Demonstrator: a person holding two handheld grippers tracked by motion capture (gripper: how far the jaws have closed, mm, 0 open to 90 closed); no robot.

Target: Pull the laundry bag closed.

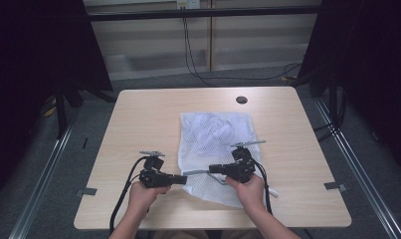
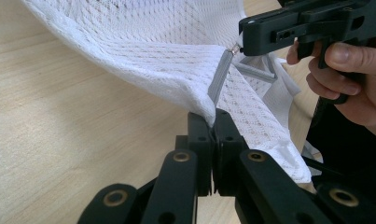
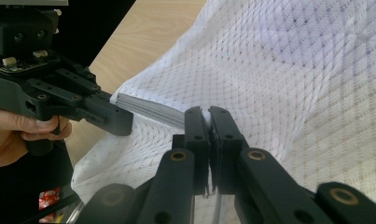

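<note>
Fingers (image 2: 225,122) of the left gripper (image 1: 180,179) clamp the mesh bag's (image 1: 215,132) edge, the right gripper (image 1: 211,169) pinches its zipper pull (image 2: 234,48), zipper (image 3: 148,108) seemingly partway along, on the surface (image 1: 138,119).

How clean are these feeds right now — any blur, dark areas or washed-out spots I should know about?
High view: the table is evenly lit, the surroundings fall near black, and the mesh bag looks pale with faint detail. Left gripper view: the mesh weave is sharp at the shut jaws, while the hand on the right gripper is soft. Right gripper view: the mesh brightens toward upper right, and the near jaws are slightly blurred.
</note>
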